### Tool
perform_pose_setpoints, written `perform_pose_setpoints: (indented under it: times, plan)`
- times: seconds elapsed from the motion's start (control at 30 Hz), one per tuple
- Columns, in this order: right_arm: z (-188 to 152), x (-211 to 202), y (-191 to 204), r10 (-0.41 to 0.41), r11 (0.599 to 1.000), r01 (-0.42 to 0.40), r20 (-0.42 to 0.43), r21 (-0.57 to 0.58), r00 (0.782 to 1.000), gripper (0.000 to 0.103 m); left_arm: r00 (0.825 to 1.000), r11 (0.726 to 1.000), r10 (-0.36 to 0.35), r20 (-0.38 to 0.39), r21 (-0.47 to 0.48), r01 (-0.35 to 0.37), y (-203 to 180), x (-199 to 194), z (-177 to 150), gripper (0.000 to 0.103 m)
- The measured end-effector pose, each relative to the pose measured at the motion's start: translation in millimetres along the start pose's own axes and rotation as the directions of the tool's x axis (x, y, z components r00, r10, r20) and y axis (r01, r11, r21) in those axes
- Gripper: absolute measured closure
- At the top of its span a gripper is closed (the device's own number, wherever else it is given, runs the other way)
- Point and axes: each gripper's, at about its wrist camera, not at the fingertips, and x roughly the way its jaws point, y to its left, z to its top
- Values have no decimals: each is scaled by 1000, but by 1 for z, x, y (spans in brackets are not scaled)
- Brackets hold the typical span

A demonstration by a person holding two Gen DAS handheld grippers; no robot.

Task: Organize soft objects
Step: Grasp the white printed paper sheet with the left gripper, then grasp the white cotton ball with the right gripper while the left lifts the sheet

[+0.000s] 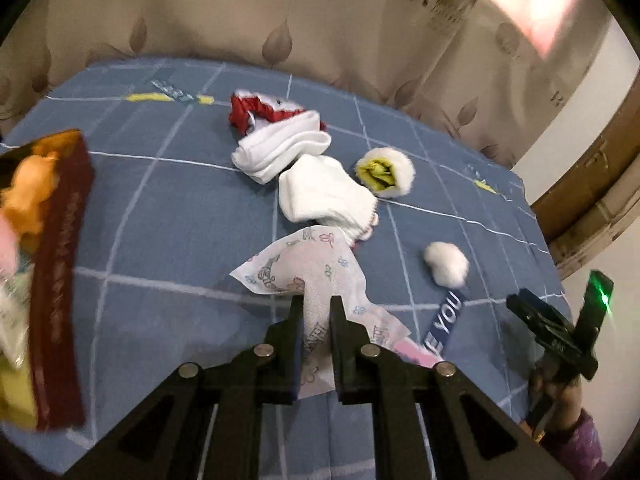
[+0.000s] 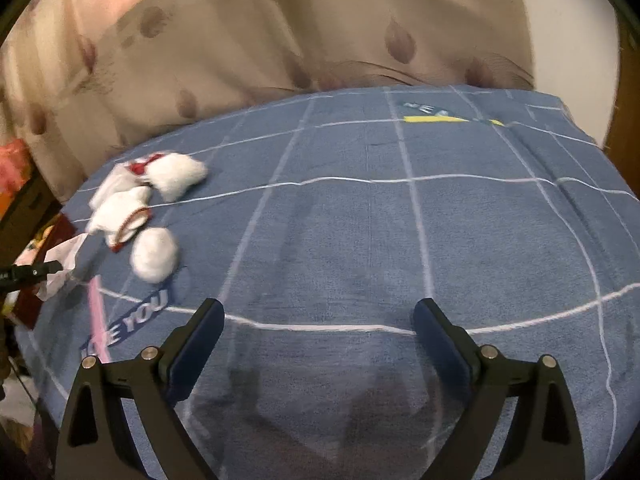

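Note:
My left gripper (image 1: 317, 308) is shut on a white printed tissue (image 1: 304, 268), which hangs crumpled from its jaws above the blue checked bedsheet (image 1: 160, 208). Past the tissue lie white socks (image 1: 316, 188), a red and white cloth (image 1: 256, 110), a yellow and white fluffy piece (image 1: 386, 174) and a white cotton ball (image 1: 447, 264). In the right wrist view my right gripper (image 2: 319, 312) stands open over bare sheet with nothing between its fingers. The same pile of white soft things (image 2: 136, 200), the cotton ball (image 2: 154, 254) and the held tissue (image 2: 64, 260) show at the far left there.
A dark red box (image 1: 60, 280) holding soft items stands at the left of the left wrist view. A beige leaf-pattern curtain (image 1: 280, 12) hangs behind the bed. The other gripper with a green light (image 1: 560, 328) shows at the right. A pink strip (image 2: 96, 320) lies on the sheet.

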Motion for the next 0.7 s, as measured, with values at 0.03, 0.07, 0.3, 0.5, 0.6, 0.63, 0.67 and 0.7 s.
perform_pose_setpoints:
  times: [0.03, 0.07, 0.3, 0.5, 0.6, 0.63, 0.67, 0.7]
  plan:
    - [0, -2, 3, 30, 999, -30, 0, -15, 1000, 9, 1000, 1000, -3, 7, 2, 3, -4, -6, -2, 92]
    - [1, -4, 8, 54, 998, -54, 1, -27, 999, 9, 1000, 1000, -6, 11, 6, 6, -5, -11, -5, 92]
    - [18, -1, 71, 214, 959, -218, -39, -181, 976, 33, 999, 1000, 12, 30, 5, -13, -6, -48, -26, 91]
    - [31, 28, 116, 185, 937, -201, -83, -286, 979, 45, 995, 999, 46, 87, -25, -44, 10, -90, -37, 91]
    - [36, 55, 124, 122, 947, -160, -146, -280, 982, 58, 989, 995, 80, 122, -65, -73, 27, -115, -43, 91]
    - [35, 60, 123, 122, 949, -164, -166, -271, 979, 61, 987, 994, 91, 131, -76, -81, 32, -123, -44, 91]
    - [35, 66, 123, 116, 951, -159, -173, -264, 978, 70, 984, 991, 109, 144, -91, -97, 40, -133, -47, 91]
    - [34, 66, 124, 109, 951, -148, -156, -272, 982, 84, 981, 989, 125, 151, -99, -111, 46, -139, -48, 91]
